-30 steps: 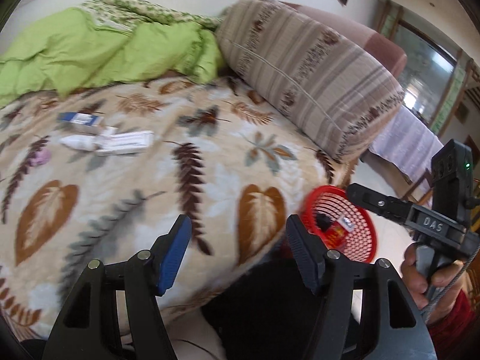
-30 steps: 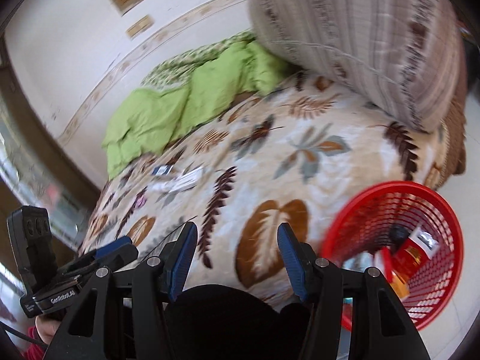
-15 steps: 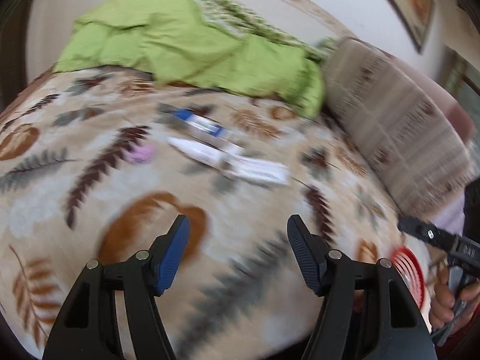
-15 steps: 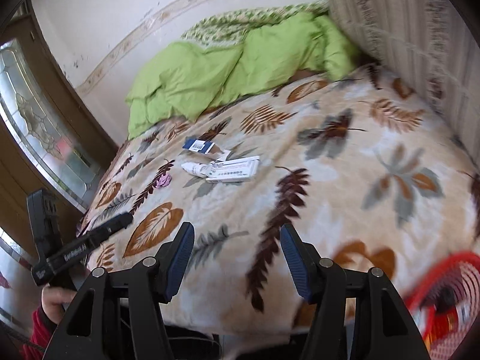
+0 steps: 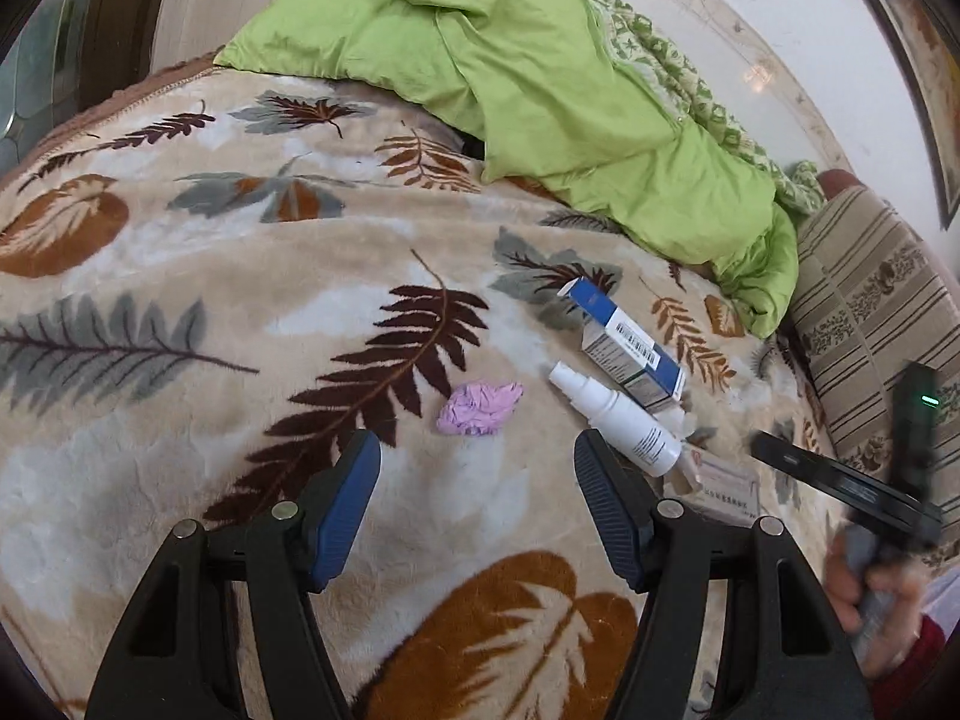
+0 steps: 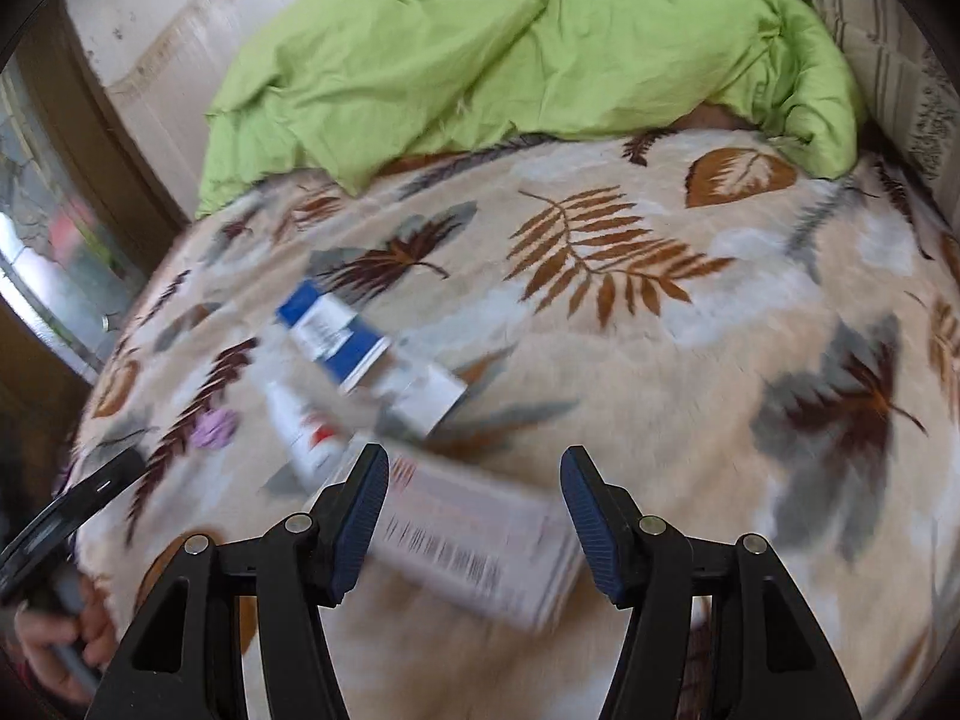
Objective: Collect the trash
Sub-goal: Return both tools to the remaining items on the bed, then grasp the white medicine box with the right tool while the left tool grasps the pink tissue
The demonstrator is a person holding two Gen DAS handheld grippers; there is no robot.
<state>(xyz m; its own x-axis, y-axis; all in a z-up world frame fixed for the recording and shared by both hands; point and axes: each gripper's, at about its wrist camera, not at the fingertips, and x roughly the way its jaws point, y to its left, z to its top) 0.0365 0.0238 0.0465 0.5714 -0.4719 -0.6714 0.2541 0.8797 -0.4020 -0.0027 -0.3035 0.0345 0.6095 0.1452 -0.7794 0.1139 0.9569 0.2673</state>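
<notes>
Lying on the leaf-patterned blanket (image 5: 180,312), every piece of trash in view was uncollected, so by these pictures the gathering was mostly ahead. Taking the white spray bottle (image 5: 618,420) as the landmark and reading the left wrist view from left to right: the left gripper (image 5: 477,501) hovered low to the bottle's left, jaws spread wide and empty; a crumpled purple wad (image 5: 479,408) lay just left of the bottle, a little beyond that gripper's open gap; a blue-and-white box (image 5: 627,342) sat just behind the bottle, nearly touching it; a flat white packet (image 5: 723,483) lay just right of the bottle's base; farther right the right gripper (image 5: 840,480) showed only side-on. In the right wrist view the right gripper (image 6: 474,507) had its jaws released, with the white packet (image 6: 480,546), blurred, lying between and under its fingers but apparently not pinched. A green quilt (image 5: 540,78) was heaped well behind the bottle. No bin showed, so all four items looked left to pick up, the wad and the packet probably first.
</notes>
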